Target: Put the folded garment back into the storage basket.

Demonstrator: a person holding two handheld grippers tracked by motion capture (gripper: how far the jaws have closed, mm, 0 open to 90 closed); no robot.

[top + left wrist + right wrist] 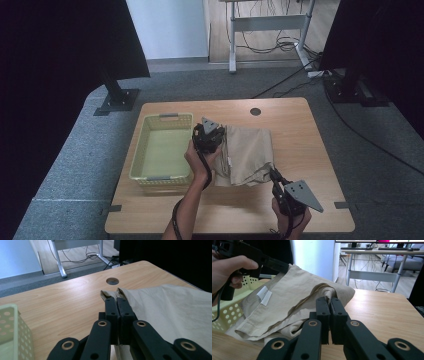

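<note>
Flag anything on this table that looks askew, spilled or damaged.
Nothing looks spilled or damaged. The beige cloth is loosely folded and rumpled, its lower layers bunched unevenly, with a white label showing. Both tongs, left and right, are shut on its edges. The yellow basket sits squarely on the table.

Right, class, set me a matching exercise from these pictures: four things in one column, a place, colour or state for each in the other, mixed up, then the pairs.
Things:
1. basket
2. cloth
3. left gripper
4. hole

Descriptions:
A. shut on the cloth's far corner
B. round, dark, near the table's far edge
C. pale yellow, perforated, on the table's left part
D. beige, folded, held at two corners

Pairs: 1-C, 2-D, 3-A, 4-B
</note>
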